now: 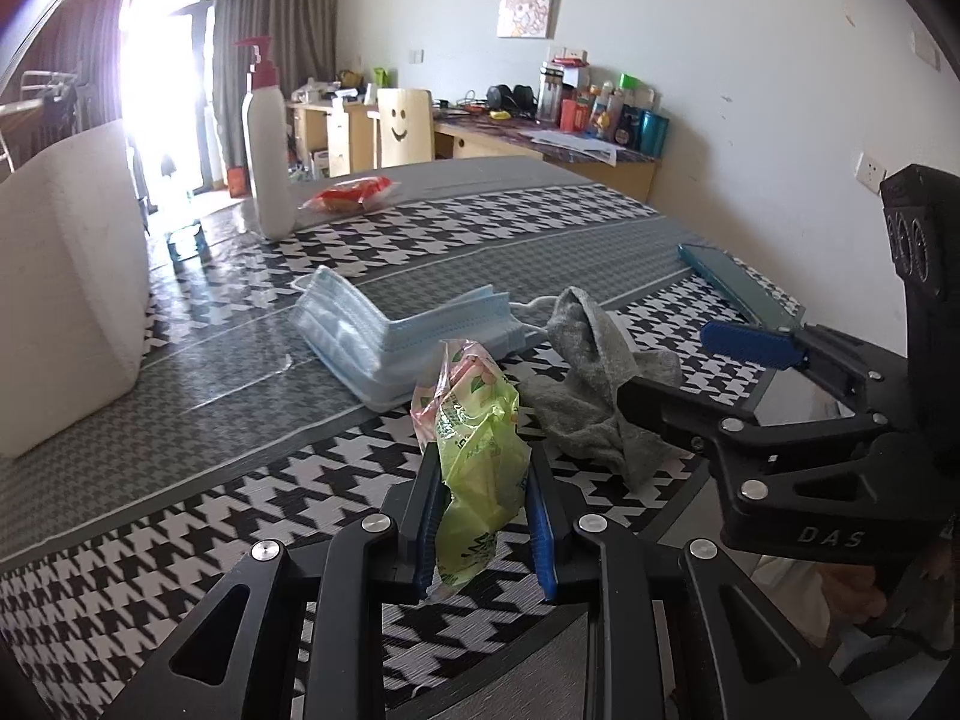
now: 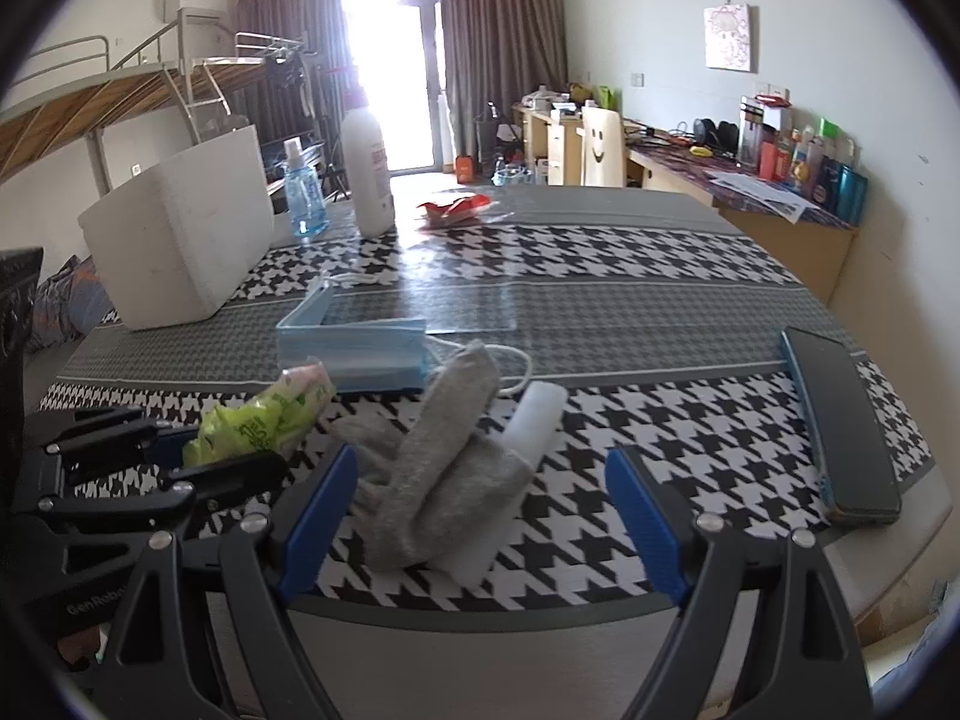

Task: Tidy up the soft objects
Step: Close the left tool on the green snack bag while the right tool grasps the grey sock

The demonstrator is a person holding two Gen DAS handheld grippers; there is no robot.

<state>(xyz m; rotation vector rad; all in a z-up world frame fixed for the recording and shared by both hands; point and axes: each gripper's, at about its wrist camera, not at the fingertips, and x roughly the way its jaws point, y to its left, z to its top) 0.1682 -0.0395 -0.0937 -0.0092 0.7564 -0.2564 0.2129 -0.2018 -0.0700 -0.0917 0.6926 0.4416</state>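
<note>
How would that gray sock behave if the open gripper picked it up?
The gray sock lies crumpled and folded, so it would probably droop limply from the right gripper. It looks like light knit fabric, unlikely to slip or break. It may drag the white tube it partly covers.

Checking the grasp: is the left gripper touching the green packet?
Touching. Left wrist view: the left gripper pinches the green packet between both blue pads.
</note>
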